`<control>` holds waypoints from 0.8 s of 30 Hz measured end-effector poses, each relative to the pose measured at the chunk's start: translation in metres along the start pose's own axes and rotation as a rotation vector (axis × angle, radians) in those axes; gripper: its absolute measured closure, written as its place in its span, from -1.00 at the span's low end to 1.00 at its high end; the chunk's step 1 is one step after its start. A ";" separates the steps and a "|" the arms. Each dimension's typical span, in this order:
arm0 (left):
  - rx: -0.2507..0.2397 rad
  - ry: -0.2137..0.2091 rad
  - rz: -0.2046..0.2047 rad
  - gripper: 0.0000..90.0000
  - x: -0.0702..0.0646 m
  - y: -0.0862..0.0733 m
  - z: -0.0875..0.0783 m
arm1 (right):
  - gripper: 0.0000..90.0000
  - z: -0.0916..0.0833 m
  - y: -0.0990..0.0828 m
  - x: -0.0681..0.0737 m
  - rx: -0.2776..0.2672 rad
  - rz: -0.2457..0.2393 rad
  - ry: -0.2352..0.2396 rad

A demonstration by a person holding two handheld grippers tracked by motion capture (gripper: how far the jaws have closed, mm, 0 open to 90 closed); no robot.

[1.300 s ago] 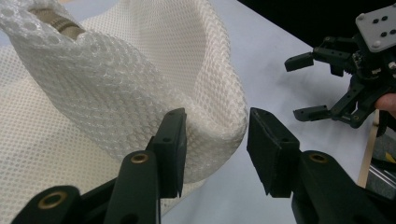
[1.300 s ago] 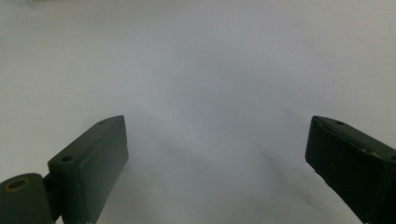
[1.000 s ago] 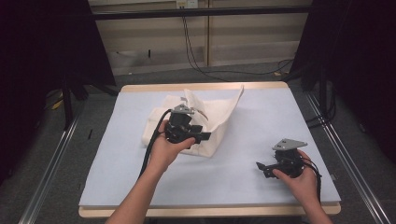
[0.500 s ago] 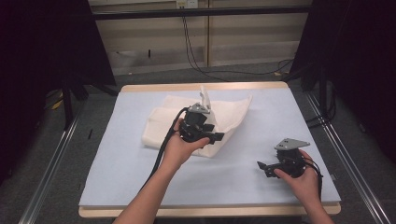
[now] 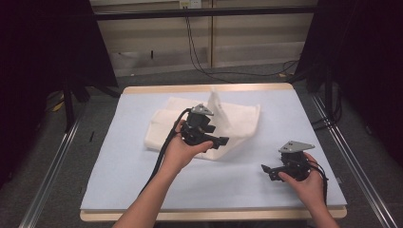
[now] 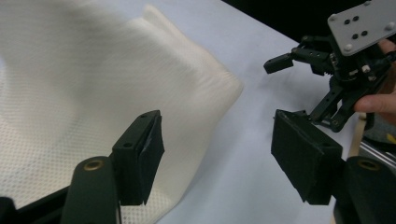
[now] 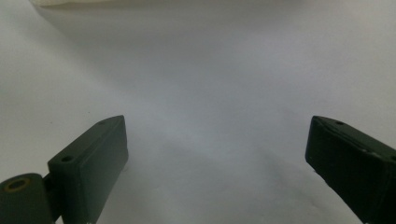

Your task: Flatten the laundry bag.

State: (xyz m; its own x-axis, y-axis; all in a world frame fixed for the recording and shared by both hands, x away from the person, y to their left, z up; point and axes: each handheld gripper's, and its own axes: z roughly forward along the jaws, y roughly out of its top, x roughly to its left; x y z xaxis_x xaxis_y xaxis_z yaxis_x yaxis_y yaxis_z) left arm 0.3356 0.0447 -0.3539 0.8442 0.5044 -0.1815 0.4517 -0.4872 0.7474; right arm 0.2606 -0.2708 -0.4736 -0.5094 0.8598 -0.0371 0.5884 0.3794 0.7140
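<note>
One cloth (image 5: pixel 223 121), cream, partly folded, on the blue mat (image 5: pixel 119 161). Two grippers, both yours. Your left gripper (image 6: pixel 219 158) is spread wide, empty, over the cloth's near corner; your hand hides some cloth. Your right gripper (image 7: pixel 217 163) gapes too, grasping nothing, well clear; cloth edge barely visible beyond its jaws.

My left gripper (image 6: pixel 217 158) raised mid-table, jaws wide apart – nothing between. My right gripper (image 7: pixel 217 158) low at right, jaws spread, empty.
</note>
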 end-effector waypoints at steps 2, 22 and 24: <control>0.013 0.009 -0.003 -0.28 0.003 -0.003 -0.004 | -0.88 0.000 0.000 0.000 -0.008 -0.003 0.005; 0.104 0.173 -0.103 -0.37 0.071 -0.054 -0.007 | -0.50 -0.006 0.015 0.004 -0.074 0.105 0.099; 0.089 0.188 -0.130 -0.35 0.076 -0.060 -0.009 | -0.45 -0.007 0.022 0.005 -0.116 0.152 0.127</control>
State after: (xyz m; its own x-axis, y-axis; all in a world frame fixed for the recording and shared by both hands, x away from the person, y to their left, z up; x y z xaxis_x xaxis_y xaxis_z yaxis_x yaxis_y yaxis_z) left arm 0.3706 0.1186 -0.4072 0.7125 0.6867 -0.1442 0.5837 -0.4660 0.6650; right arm 0.2666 -0.2608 -0.4528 -0.4996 0.8513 0.1601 0.5923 0.2008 0.7803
